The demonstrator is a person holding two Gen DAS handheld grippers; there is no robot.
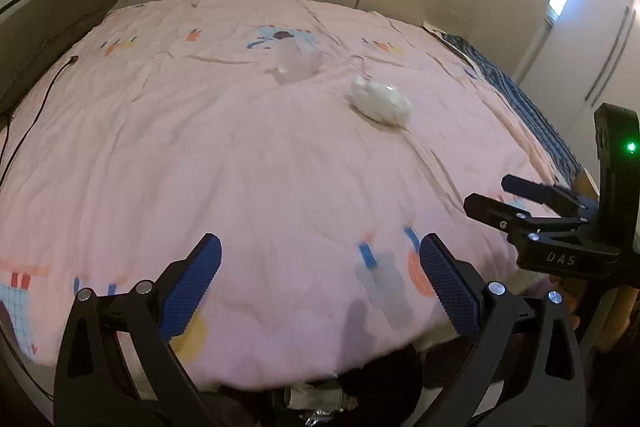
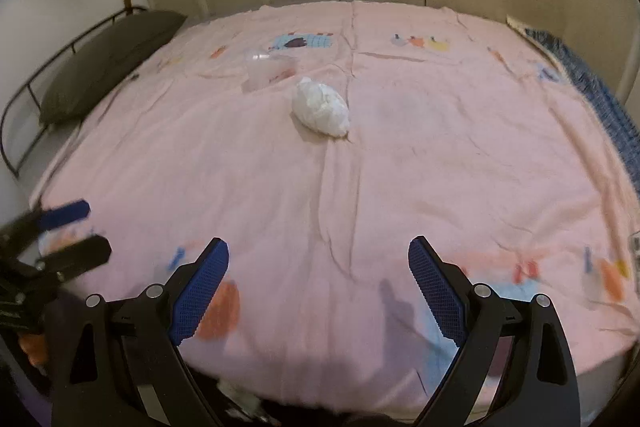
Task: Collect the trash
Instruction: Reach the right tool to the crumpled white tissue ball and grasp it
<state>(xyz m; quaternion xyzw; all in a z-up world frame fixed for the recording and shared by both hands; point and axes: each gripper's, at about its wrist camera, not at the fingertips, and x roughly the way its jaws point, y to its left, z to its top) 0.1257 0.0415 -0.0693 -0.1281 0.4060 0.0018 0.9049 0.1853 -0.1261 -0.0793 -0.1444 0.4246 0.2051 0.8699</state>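
A white crumpled wad [image 1: 382, 103] [image 2: 320, 105] lies on the pink blanket [image 1: 240, 155] [image 2: 400, 167] near the middle of the bed. Just beyond it a clear plastic cup [image 1: 294, 65] [image 2: 268, 67] lies on its side. My left gripper [image 1: 320, 283] hangs open over the near edge of the bed, with nothing between its blue pads. My right gripper [image 2: 320, 287] is also open and empty, well short of the wad. Each gripper shows in the other's view: the right one [image 1: 486, 193] at the right edge, the left one [image 2: 96, 229] at the left edge, blurred.
A dark pillow [image 1: 44, 35] [image 2: 108, 59] rests at the bed's left end against a black metal rail [image 2: 24, 99]. A black cable [image 1: 36, 115] trails over the blanket there. A blue patterned cloth [image 1: 520, 99] [image 2: 592, 95] runs along the right side. Beige panels back the bed.
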